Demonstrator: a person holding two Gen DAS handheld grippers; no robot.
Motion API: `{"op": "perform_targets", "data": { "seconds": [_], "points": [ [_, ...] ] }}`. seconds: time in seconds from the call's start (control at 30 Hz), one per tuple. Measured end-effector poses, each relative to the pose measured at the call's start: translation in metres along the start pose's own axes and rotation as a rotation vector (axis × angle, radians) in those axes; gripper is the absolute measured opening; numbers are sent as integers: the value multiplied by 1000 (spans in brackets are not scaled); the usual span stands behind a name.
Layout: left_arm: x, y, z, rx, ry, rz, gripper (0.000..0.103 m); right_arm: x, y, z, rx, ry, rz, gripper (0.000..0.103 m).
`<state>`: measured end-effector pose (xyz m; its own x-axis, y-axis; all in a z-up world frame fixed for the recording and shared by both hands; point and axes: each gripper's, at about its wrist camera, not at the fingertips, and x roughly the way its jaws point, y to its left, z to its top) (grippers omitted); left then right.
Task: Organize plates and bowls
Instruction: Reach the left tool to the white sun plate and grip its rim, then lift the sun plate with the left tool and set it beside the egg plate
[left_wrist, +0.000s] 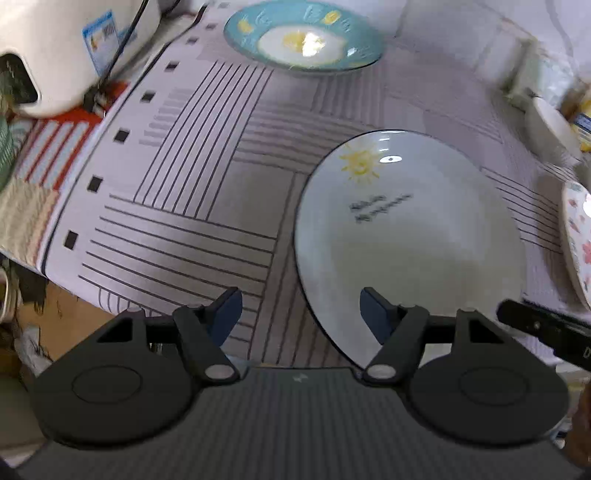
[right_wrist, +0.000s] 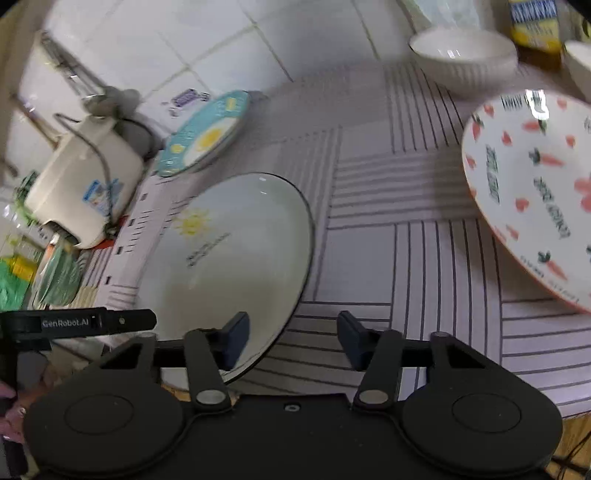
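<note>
**Ana:** Left wrist view first: where does the left tool (left_wrist: 301, 314) stand?

**Ben:** Low over the surface (left_wrist: 192, 206), its fingers spread wide with nothing between them. The right-hand finger overlaps the near rim of the sun plate (left_wrist: 410, 240), though I cannot tell whether it touches.

**Ana:** And that plate?

**Ben:** It lies flat on the striped cloth at about 2 o'clock from the tool. A blue plate (left_wrist: 303, 37) with a yellow centre sits far off at 12 o'clock, and a white appliance (left_wrist: 70, 51) is at 10 o'clock.

**Ana:** What about the right wrist view?

**Ben:** The right tool (right_wrist: 293, 338) is also wide apart and holds nothing. Its left-hand finger overlaps the sun plate's edge at 10 o'clock. A carrot-patterned plate (right_wrist: 532, 195) is at 2 o'clock, with a white bowl (right_wrist: 461, 59) beyond it at 1 o'clock.
</note>
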<state>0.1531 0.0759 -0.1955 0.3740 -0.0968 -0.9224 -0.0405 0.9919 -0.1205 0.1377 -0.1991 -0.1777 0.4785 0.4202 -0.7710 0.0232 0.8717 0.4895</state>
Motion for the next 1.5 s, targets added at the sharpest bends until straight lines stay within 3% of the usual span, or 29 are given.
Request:
{"op": "perform_targets", "data": {
  "seconds": [0.1, 0.13, 0.2, 0.27, 0.3, 0.37, 0.57, 0.7, 0.93, 1.2, 1.33, 1.43, 1.5],
  "points": [
    [13, 8, 9, -35, 44, -14, 67, 6, -2, 3, 82, 43, 23, 24],
    [16, 8, 12, -29, 65, -30, 61, 9, -2, 4, 102, 57, 35, 16],
    [16, 6, 17, 8, 61, -59, 48, 11, 4, 2, 91, 55, 13, 16],
    [18, 5, 22, 30, 74, -114, 27, 12, 7, 0, 81, 43, 6, 16],
    [20, 6, 25, 15, 87, -142, 26, 12, 5, -1, 95, 39, 13, 16],
    [23, 6, 30, -4, 105, -150, 26, 15, -4, -1, 153, 35, 39, 14],
    [22, 9, 32, 62, 119, -201, 25, 17, -26, -4, 269, 32, 130, 11],
    [19, 6, 41, 131, 124, -190, 26, 16, -3, 2, 128, 39, 73, 16],
    [16, -8, 69, 277, 115, -244, 28, 3, 10, 18, 19, -26, 18, 18],
    [21, -41, 124, 394, 57, -288, 28, -1, -1, 50, 21, -148, -24, 22],
    [34, -54, 154, 404, 84, -341, 28, 2, -12, 68, 28, -169, -58, 23],
    [35, -72, 158, 501, 57, -308, 29, 3, -22, 80, 53, -174, -74, 23],
    [41, -80, 164, 515, 61, -310, 30, 5, -27, 87, 60, -182, -93, 23]
  ]
}}
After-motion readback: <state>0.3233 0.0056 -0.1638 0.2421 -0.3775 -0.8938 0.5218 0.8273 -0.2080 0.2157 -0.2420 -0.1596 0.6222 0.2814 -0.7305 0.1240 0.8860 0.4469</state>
